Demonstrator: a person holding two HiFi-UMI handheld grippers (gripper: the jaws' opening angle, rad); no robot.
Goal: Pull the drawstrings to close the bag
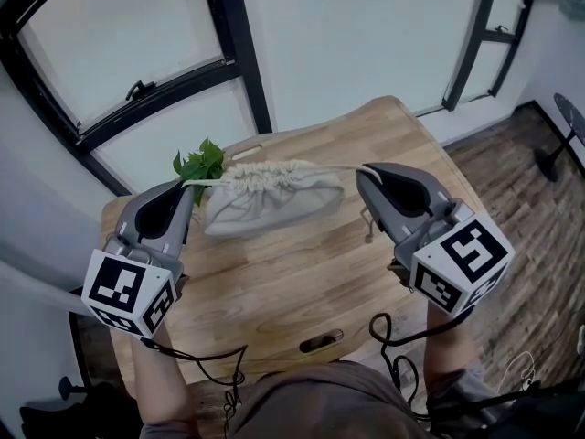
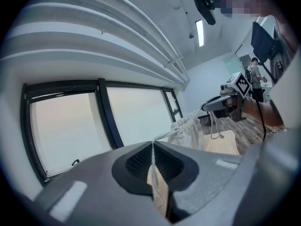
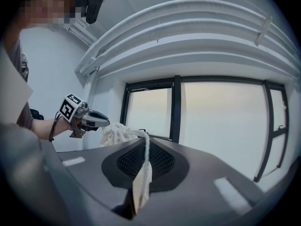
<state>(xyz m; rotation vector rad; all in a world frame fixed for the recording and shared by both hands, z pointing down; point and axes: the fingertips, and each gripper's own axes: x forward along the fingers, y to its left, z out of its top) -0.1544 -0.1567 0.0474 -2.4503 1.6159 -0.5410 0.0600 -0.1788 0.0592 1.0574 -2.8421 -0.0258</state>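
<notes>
My left gripper (image 1: 188,187) and right gripper (image 1: 366,170) each clamp a drawstring (image 1: 340,166); bag (image 1: 274,204) looks cinched; if I overpull, a cord could slip free

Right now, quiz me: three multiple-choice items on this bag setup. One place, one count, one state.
1. Where is the green leafy sprig?
A. beside the pale grey fabric drawstring bag, near the left claw
B. inside the bag
C. on the floor

2. How many claws are shut on a white drawstring cord?
A. none
B. one
C. two

3. How is the bag's mouth?
A. spread wide open
B. gathered into pleats
C. folded flat under

Key:
1 A: the head view shows the leaves at the bag's left end.
2 C: the left claw pinches one cord and the right claw pinches the other.
3 B: the top edge is bunched between the two cords.
</notes>
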